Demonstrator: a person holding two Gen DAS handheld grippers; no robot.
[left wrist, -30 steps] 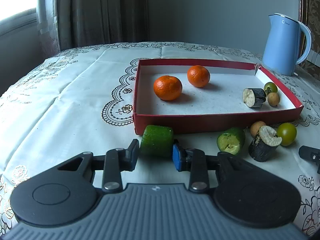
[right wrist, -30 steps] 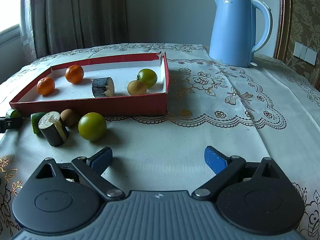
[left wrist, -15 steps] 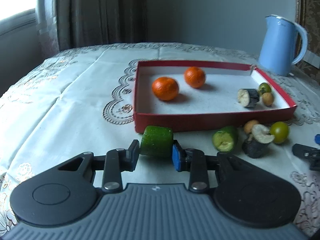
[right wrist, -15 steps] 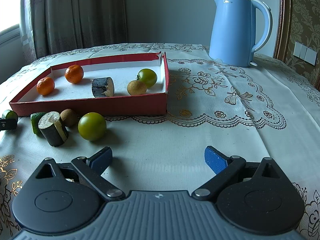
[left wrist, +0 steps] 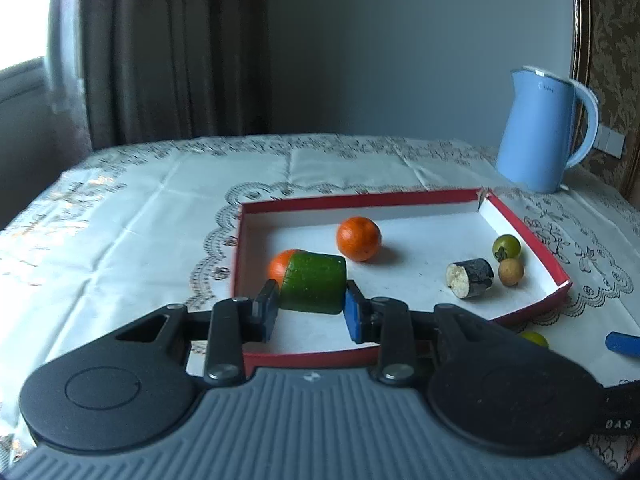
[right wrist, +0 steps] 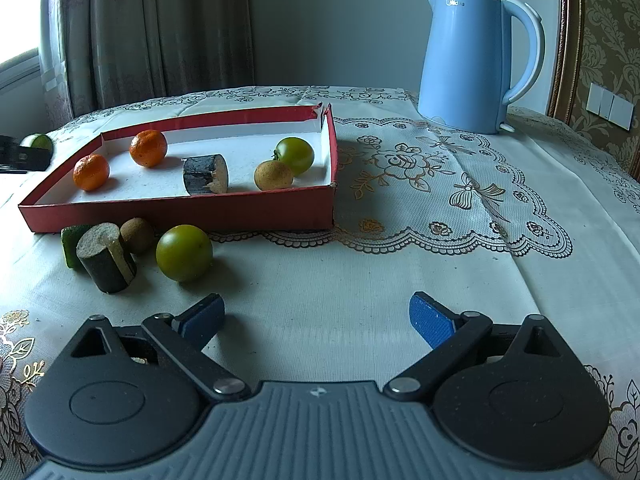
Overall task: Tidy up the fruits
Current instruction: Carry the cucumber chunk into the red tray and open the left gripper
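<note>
My left gripper (left wrist: 311,314) is shut on a green cucumber piece (left wrist: 314,282), held in the air over the near left part of the red tray (left wrist: 524,236). In the tray lie two oranges (left wrist: 358,238), one half hidden behind the cucumber piece, a dark cut piece (left wrist: 470,283), a green tomato (left wrist: 506,245) and a small brown fruit (left wrist: 511,272). My right gripper (right wrist: 316,322) stands open above bare cloth. In front of the red tray (right wrist: 180,210) lie a green tomato (right wrist: 184,253), a dark cut piece (right wrist: 106,257), a brown fruit (right wrist: 137,235) and a green piece (right wrist: 72,242).
A blue kettle (right wrist: 472,60) stands at the back right on the lace-patterned tablecloth (right wrist: 400,248). Curtains hang behind the table, and a wall with switches is at the far right. In the right wrist view the left gripper's tip (right wrist: 24,154) shows at the far left edge.
My left gripper has risen off the cloth with the cucumber piece and moved forward over the tray's near wall. The right gripper has kept still.
</note>
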